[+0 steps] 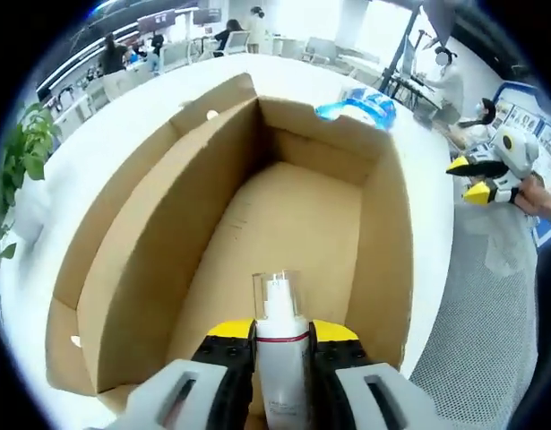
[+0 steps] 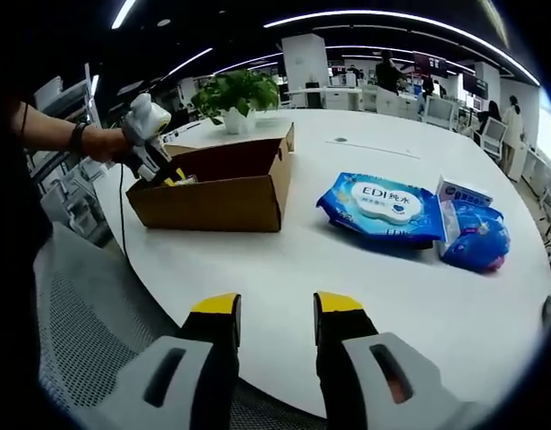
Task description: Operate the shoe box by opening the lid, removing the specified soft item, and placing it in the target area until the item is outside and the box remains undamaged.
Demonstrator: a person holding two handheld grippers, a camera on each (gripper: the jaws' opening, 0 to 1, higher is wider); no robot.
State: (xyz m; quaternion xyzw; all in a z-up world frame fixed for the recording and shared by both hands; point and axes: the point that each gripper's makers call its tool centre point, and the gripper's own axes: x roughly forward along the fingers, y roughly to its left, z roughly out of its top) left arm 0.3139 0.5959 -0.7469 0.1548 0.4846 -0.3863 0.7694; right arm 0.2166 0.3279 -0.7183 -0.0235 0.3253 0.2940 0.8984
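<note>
A brown cardboard shoe box (image 1: 284, 224) lies open on the white round table (image 1: 132, 134), its inside bare. My left gripper (image 1: 282, 333) is shut on a white spray bottle (image 1: 281, 354) with a clear cap and a dark red band, held upright over the box's near end. In the right gripper view the same box (image 2: 221, 193) sits far left, and a hand holds the left gripper (image 2: 167, 175) at its left end. My right gripper (image 2: 275, 313) stands open over the table's near edge, nothing between its jaws. It also appears as the right gripper (image 1: 470, 179) off to the right.
A blue wet-wipes pack (image 2: 378, 208) lies right of the box, with a rounder blue pack (image 2: 477, 237) and a small white carton (image 2: 463, 190) beyond it. A potted plant (image 2: 235, 94) stands behind the box. A grey mesh chair (image 2: 96, 322) is at the table's near edge.
</note>
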